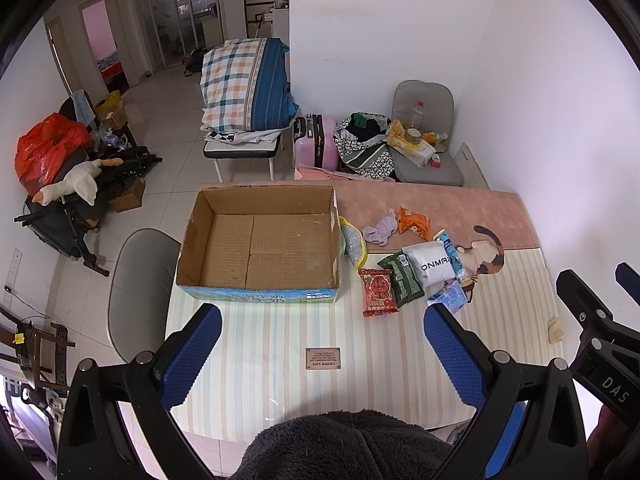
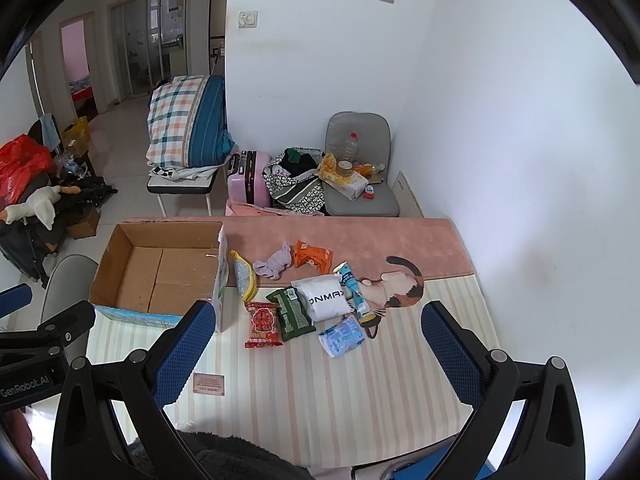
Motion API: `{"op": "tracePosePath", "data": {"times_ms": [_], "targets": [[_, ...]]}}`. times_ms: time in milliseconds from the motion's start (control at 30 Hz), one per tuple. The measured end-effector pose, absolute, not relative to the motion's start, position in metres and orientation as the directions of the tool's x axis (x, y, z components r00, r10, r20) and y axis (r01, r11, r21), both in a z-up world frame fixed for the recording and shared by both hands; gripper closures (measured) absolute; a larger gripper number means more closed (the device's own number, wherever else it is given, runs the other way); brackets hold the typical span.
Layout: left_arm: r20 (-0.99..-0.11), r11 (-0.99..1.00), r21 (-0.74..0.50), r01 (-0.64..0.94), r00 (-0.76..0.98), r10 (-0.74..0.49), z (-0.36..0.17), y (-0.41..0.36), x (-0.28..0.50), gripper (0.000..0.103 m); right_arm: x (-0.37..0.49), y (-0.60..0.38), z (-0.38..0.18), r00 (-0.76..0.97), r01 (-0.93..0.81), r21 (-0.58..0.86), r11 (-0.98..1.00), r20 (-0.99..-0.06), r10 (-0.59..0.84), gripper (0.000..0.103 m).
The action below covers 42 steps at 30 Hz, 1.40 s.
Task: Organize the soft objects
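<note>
An open, empty cardboard box [image 1: 260, 248] [image 2: 160, 272] stands at the table's left. To its right lie soft packets: a red snack packet [image 1: 378, 292] [image 2: 263, 324], a green packet [image 1: 402, 278] [image 2: 294, 312], a white pouch [image 1: 430, 264] [image 2: 326, 298], a blue-white packet [image 1: 450, 296] [image 2: 342, 336], an orange packet [image 1: 414, 222] [image 2: 314, 258], a lilac cloth [image 1: 380, 228] [image 2: 272, 266] and a yellow-edged sponge [image 1: 354, 246] [image 2: 245, 278]. My left gripper [image 1: 322, 344] is open and empty above the near table. My right gripper [image 2: 318, 344] is open and empty, above the table just in front of the packets.
The table carries a striped cloth [image 2: 360, 392] with a small label [image 1: 323, 358]. A grey chair [image 1: 136, 280] stands left of the table. Another chair with a bottle [image 2: 352, 148], a pink suitcase [image 2: 250, 176] and bedding on a bench [image 1: 244, 84] stand behind. A white wall is on the right.
</note>
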<state>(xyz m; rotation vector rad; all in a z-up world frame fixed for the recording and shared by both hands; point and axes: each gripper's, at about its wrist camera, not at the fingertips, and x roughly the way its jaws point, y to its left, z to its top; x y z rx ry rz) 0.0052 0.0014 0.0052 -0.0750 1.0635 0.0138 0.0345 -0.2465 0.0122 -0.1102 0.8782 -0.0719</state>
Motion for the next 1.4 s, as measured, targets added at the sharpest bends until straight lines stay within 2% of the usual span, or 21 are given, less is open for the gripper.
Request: {"op": "tracePosePath", "data": {"times_ms": [433,600,733,867,1067,1167,1400], "targets": [[-0.878,0.998,-0.052,-0.044,0.478,-0.025,0.004,0.005,0.01,0.0,0.041,-0.259,0.001,0.633,0.035,-0.101,0.994,-0.768,-0.1,0.0],[-0.888,0.999,-0.027,-0.038,0.46,-0.007,-0.008,-0.004,0.038,0.0,0.059,-0.288,-0.02,0.602,0.085,-0.09,0.992,-0.789,-0.123,0.0],[-0.918,0.999,-0.05,-0.017,0.395,-0.039,-0.039,-0.024,0.079,0.0,0.087,-0.316,-0.057,0.547,0.117,-0.107,0.987,-0.823,-0.154,0.0],[-0.956,0.996,-0.085,0.018,0.279,-0.087,-0.093,-0.056,0.126,0.0,0.142,-0.35,-0.116,0.467,0.087,-0.087,0.992,-0.877,-0.117,0.0],[-0.991,0.995,-0.104,-0.012,0.084,-0.102,-0.191,-0.091,0.186,0.001,0.259,-0.368,-0.271,0.227,-0.062,-0.058,0.996,-0.973,-0.043,0.0],[-0.995,0.994,-0.1,-0.039,0.016,-0.099,-0.229,-0.103,0.207,0.005,0.301,-0.361,-0.34,0.121,-0.111,-0.037,0.993,-0.992,-0.024,0.0],[-0.989,0.986,-0.111,-0.123,-0.083,-0.121,-0.283,-0.112,0.239,0.005,0.348,-0.347,-0.44,-0.053,-0.176,0.024,0.984,-0.998,0.015,0.0]]}}
